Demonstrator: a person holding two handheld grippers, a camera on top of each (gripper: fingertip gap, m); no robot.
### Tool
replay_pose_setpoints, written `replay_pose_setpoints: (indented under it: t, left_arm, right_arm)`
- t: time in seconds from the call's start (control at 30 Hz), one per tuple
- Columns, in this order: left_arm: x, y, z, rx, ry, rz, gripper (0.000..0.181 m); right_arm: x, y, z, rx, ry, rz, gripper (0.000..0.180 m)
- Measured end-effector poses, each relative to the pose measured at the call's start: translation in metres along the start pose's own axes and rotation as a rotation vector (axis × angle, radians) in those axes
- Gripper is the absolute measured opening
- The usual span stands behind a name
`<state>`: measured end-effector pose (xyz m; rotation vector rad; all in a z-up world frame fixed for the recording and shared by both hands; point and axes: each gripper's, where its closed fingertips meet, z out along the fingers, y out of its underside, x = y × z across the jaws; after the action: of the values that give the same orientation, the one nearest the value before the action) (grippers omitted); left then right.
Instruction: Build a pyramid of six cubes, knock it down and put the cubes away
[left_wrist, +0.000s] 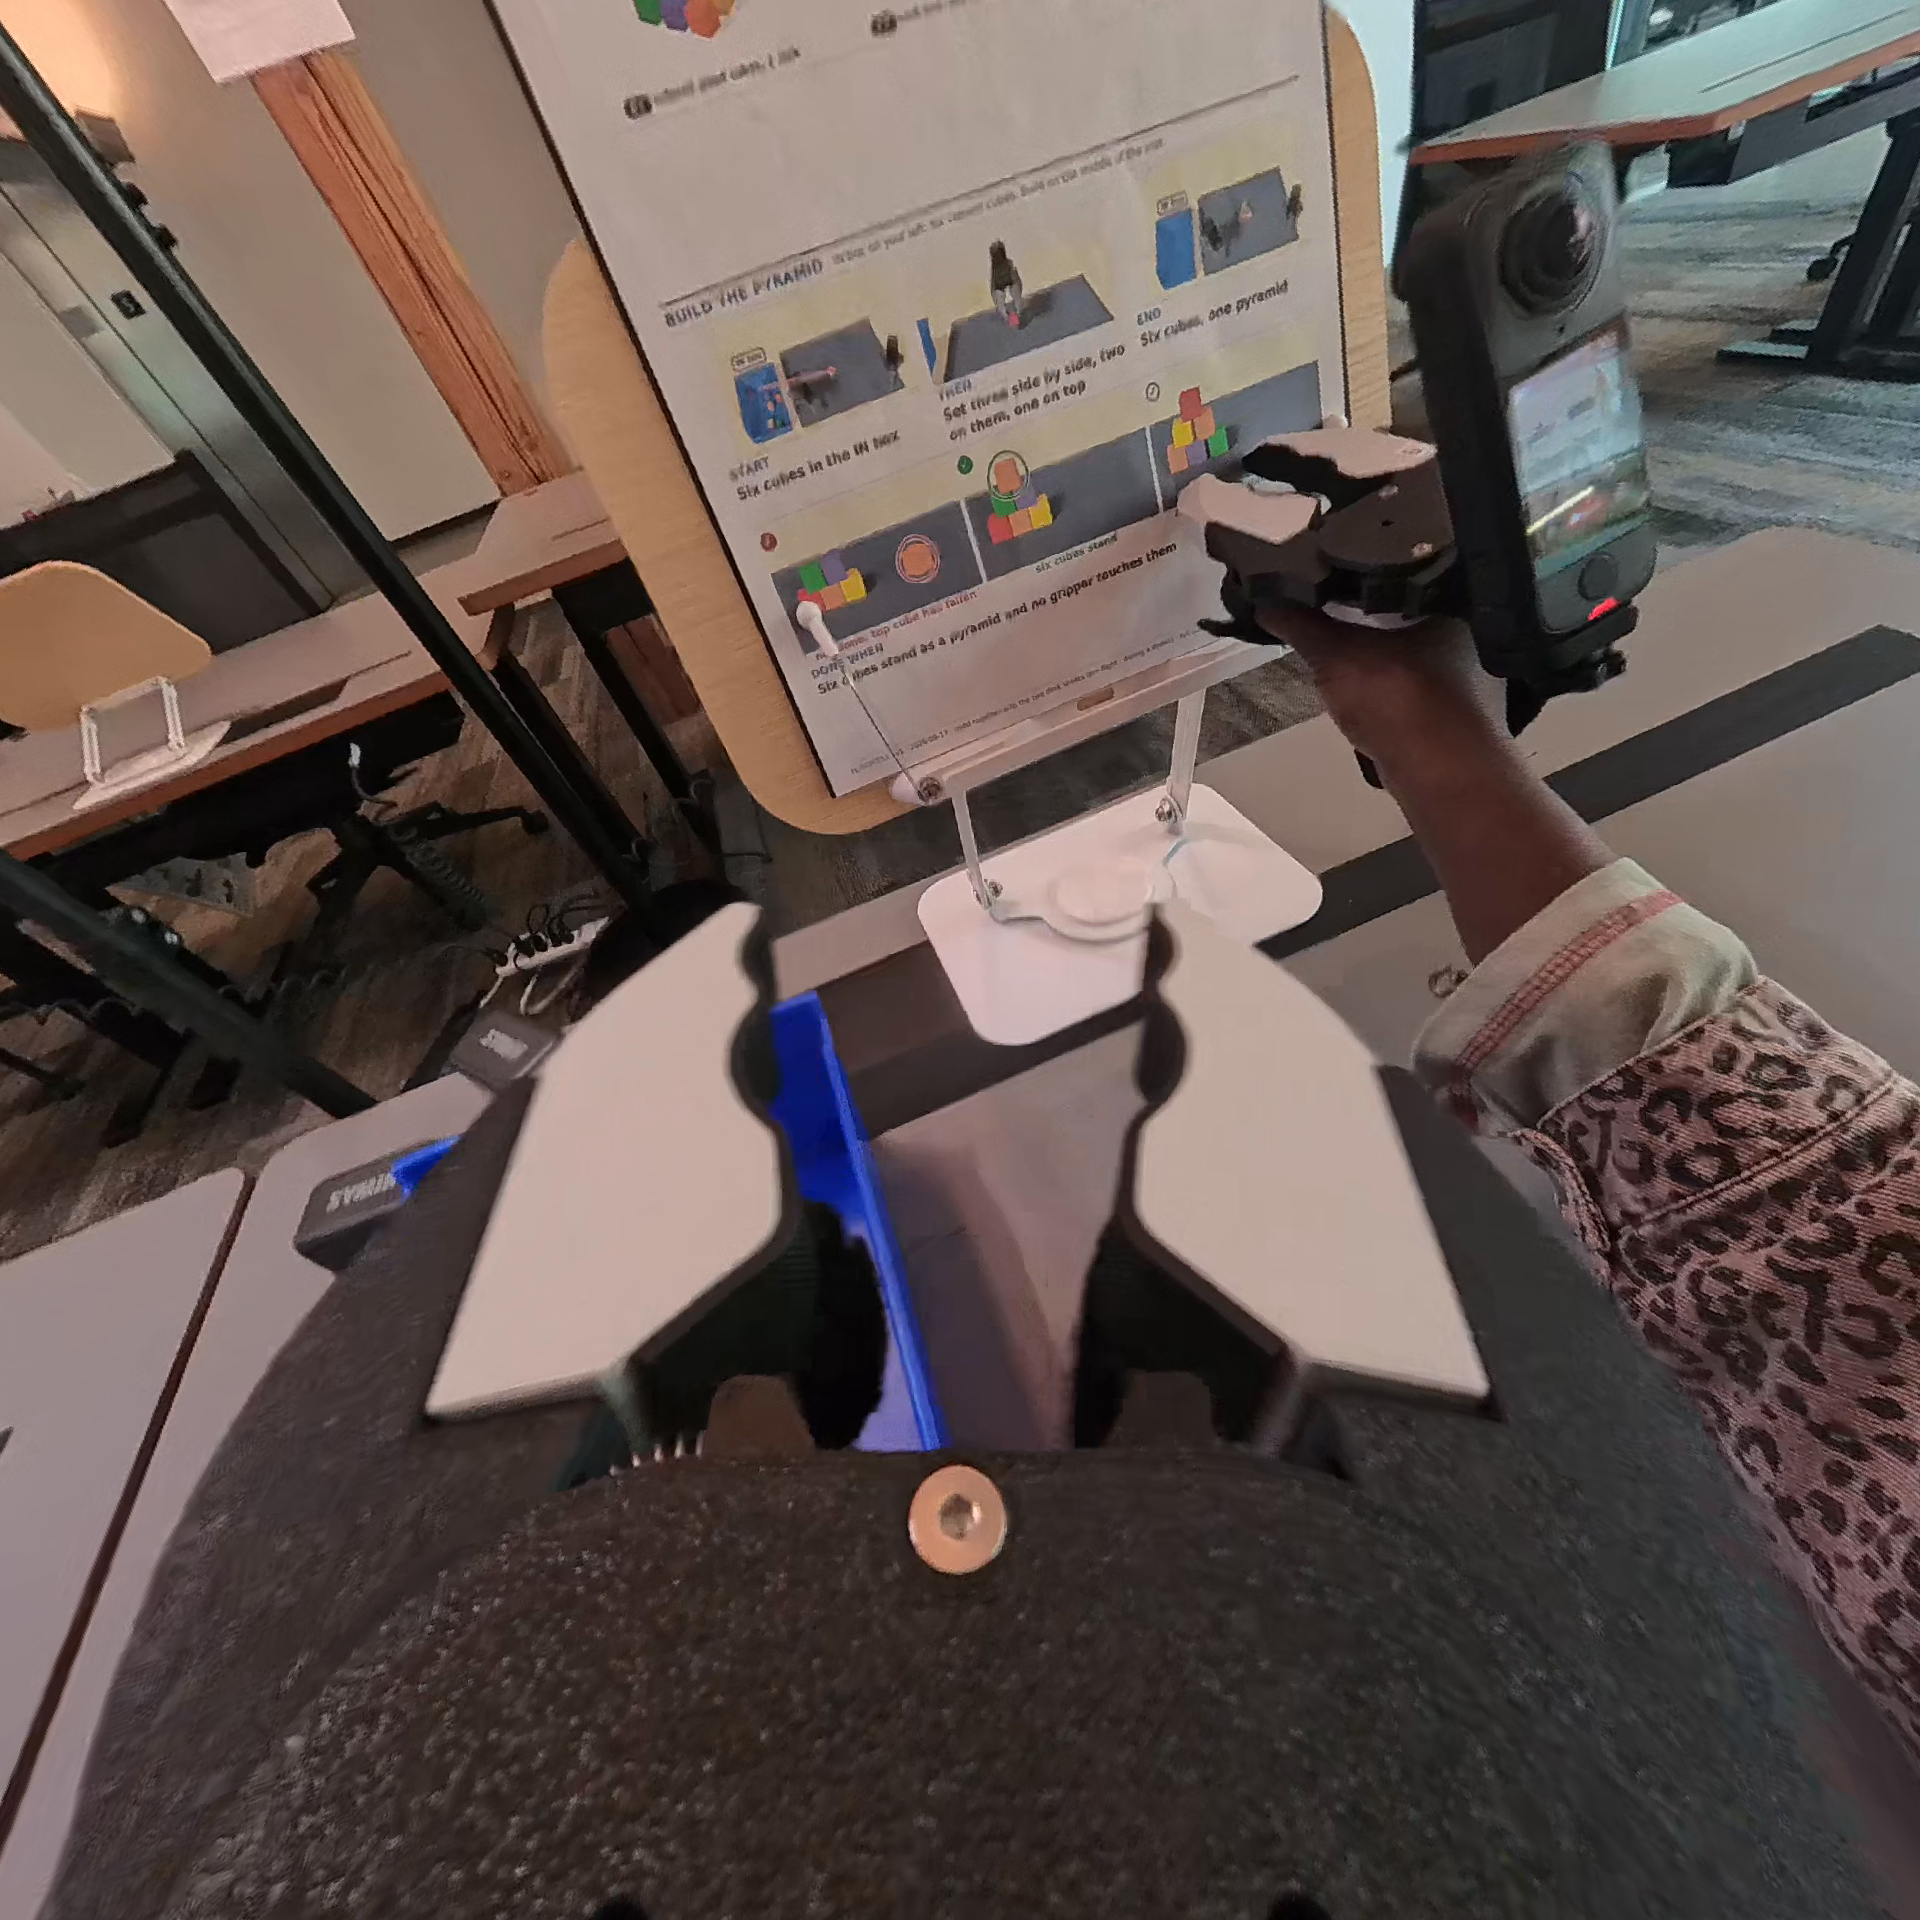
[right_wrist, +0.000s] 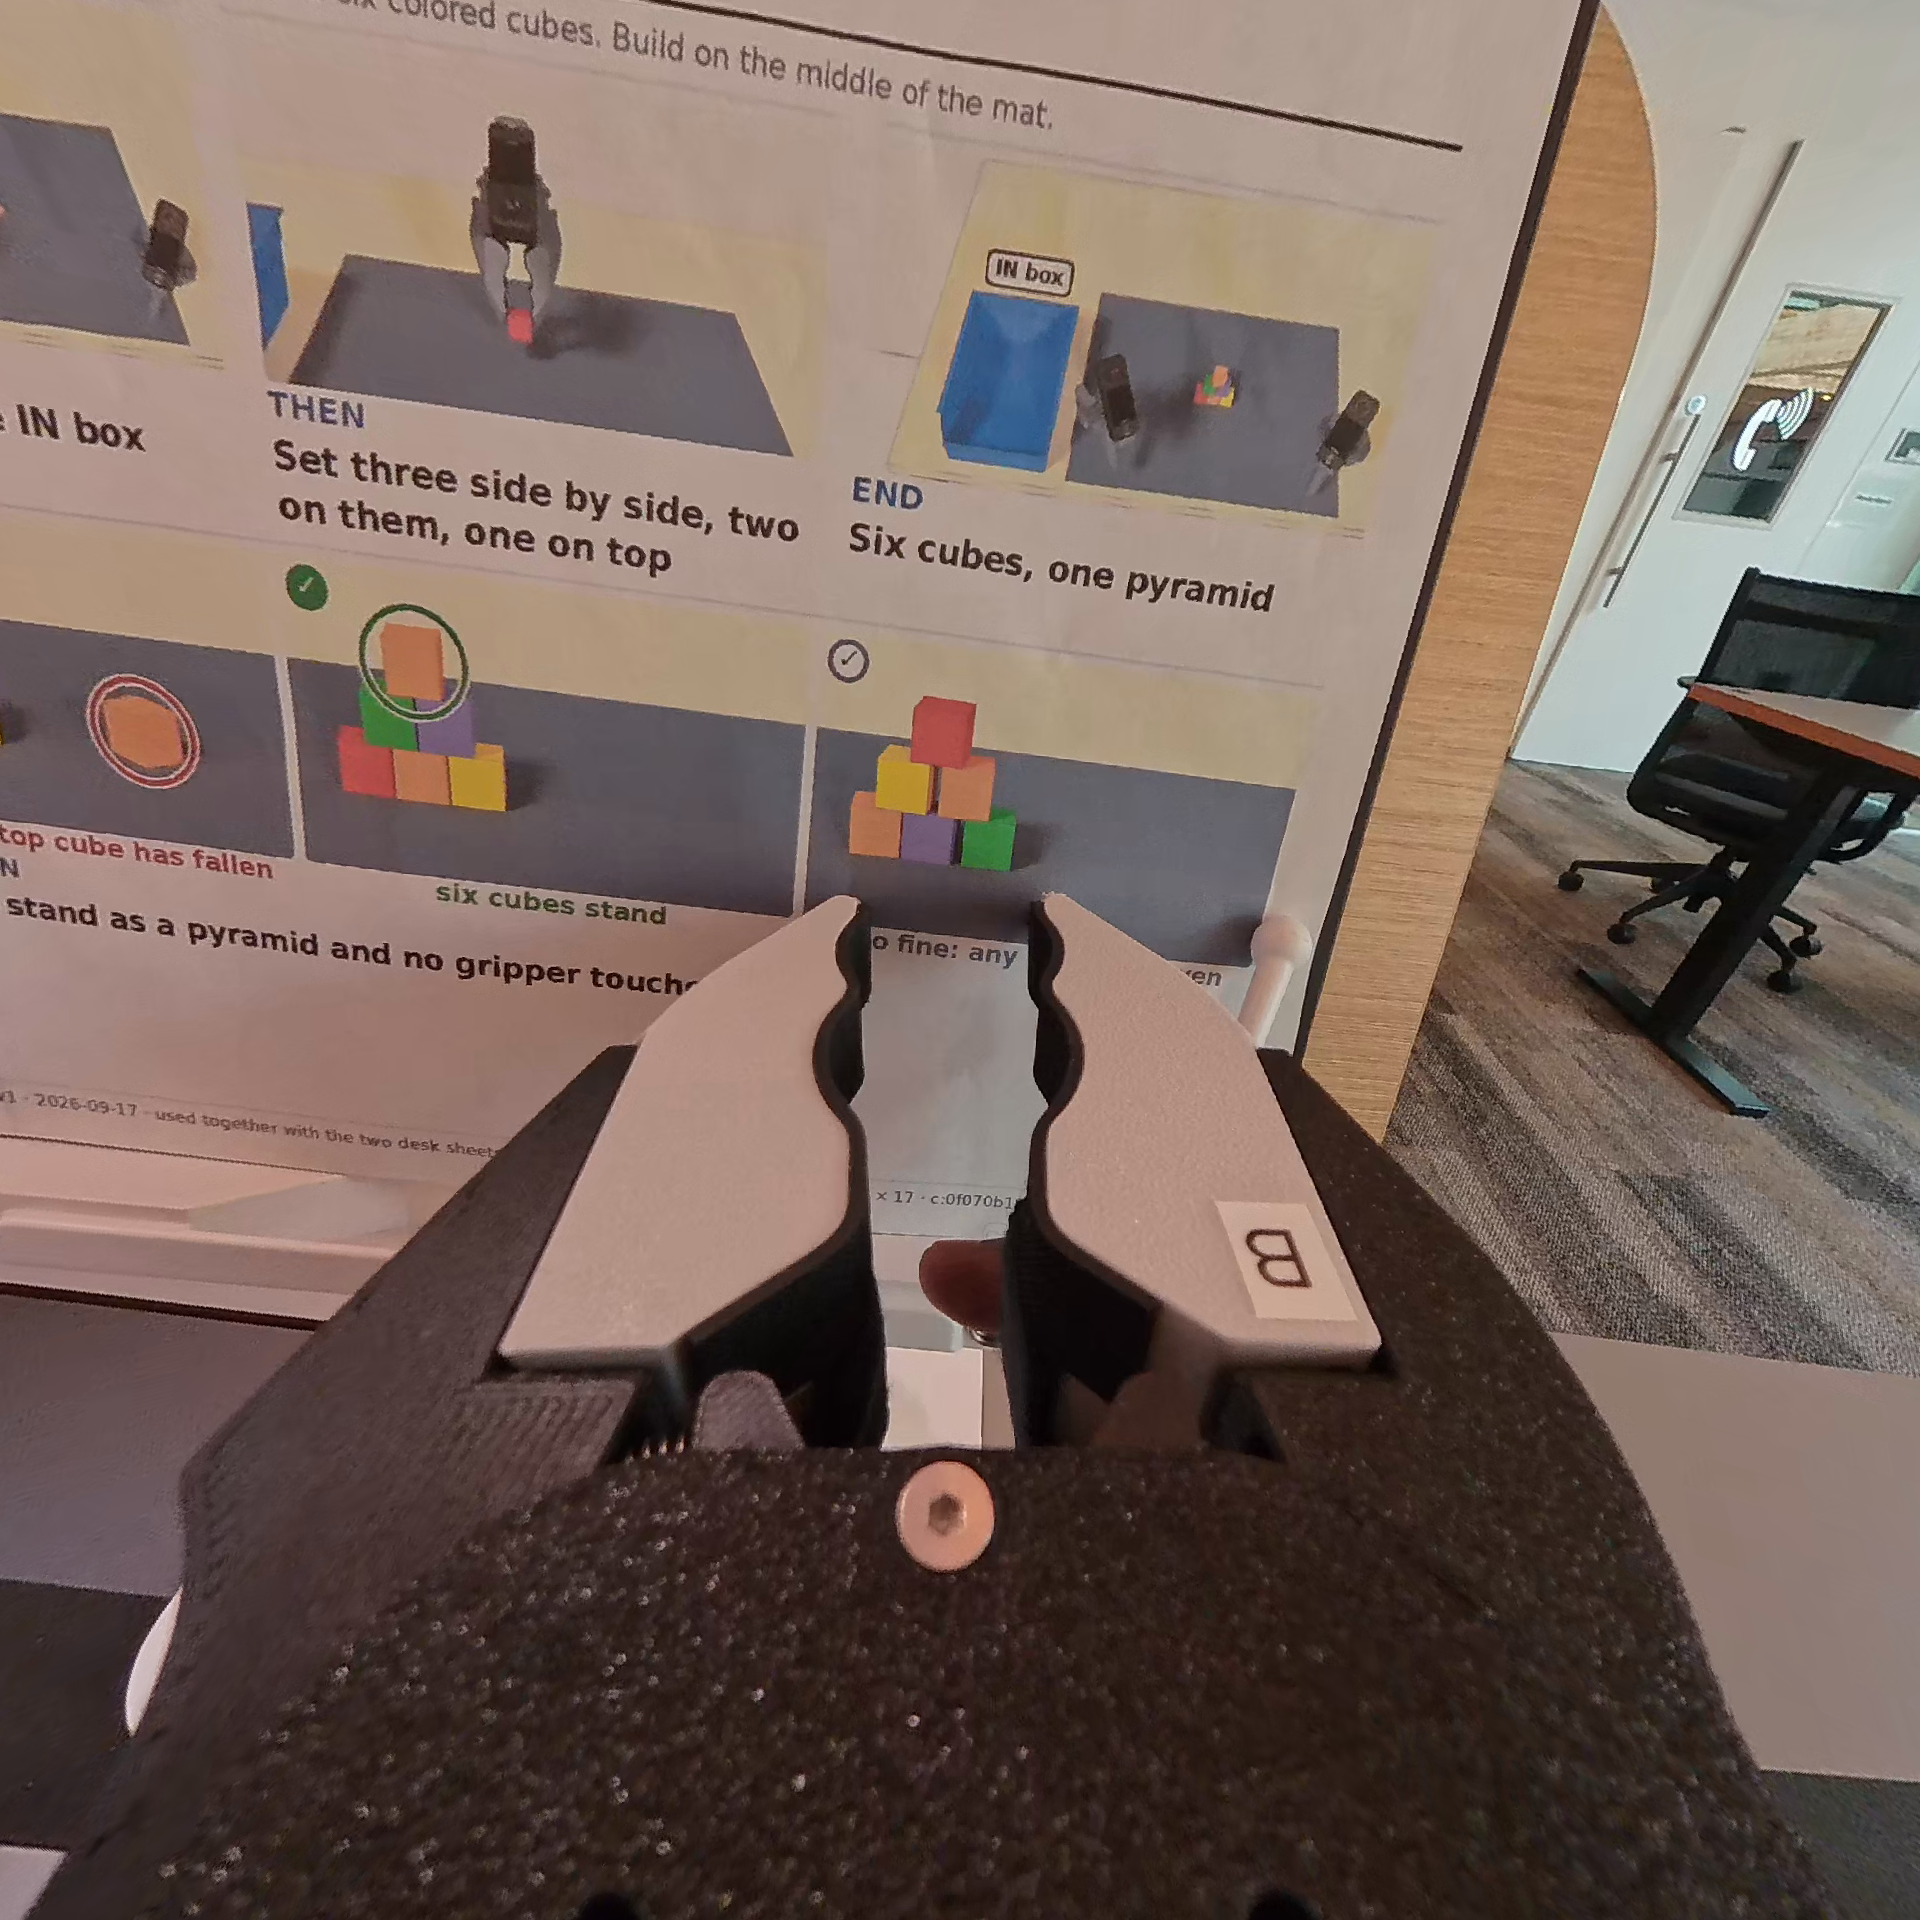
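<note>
No real cube shows in either view; only printed pictures of cubes appear on the instruction sheet. My left gripper is open and empty, held above the table. The rim of a blue box shows between its fingers, beside a dark mat. My right gripper is open with a narrow gap and empty, raised close in front of the sheet. It also shows in the left wrist view at the upper right, held up by a hand, with its camera beside it.
The sheet stands on a white stand at the table's far edge. A sleeved arm crosses the right side. A black pole slants at the left. Desks and an office chair stand beyond.
</note>
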<state>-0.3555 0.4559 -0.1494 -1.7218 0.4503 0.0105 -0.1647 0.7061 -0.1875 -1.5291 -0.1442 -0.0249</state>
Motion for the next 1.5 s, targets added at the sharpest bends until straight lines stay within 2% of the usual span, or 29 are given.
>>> replay_pose_setpoints:
  t: [0.13,0.2,0.33,0.43,0.53,0.6,1.5]
  left_arm:
    - [-0.029,0.019,-0.007,-0.118,-0.099,-0.002,0.104]
    - [-0.047,0.031,-0.01,-0.164,-0.128,-0.035,0.103]
    - [-0.078,0.075,-0.011,-0.333,-0.156,-0.098,0.09]
    - [-0.097,0.105,-0.011,-0.448,-0.215,-0.098,0.056]
    - [-0.088,0.148,-0.01,-0.657,-0.1,-0.128,0.022]
    - [-0.088,0.162,-0.01,-0.726,-0.089,-0.114,0.0]
    - [-0.082,0.155,-0.008,-0.712,-0.082,-0.083,0.0]
  right_arm:
    - [0.0,0.001,0.0,-0.003,-0.004,0.002,0.029]
    - [0.0,0.001,0.0,-0.004,-0.004,0.0,0.029]
    - [-0.001,0.001,0.0,-0.006,-0.005,-0.002,0.029]
    - [-0.001,0.002,0.0,-0.008,-0.007,-0.005,0.029]
    - [-0.001,0.002,0.0,-0.008,-0.006,-0.007,0.029]
    - [-0.001,0.002,0.0,-0.008,-0.006,-0.01,0.029]
    - [0.0,0.003,0.001,-0.013,-0.006,-0.011,0.029]
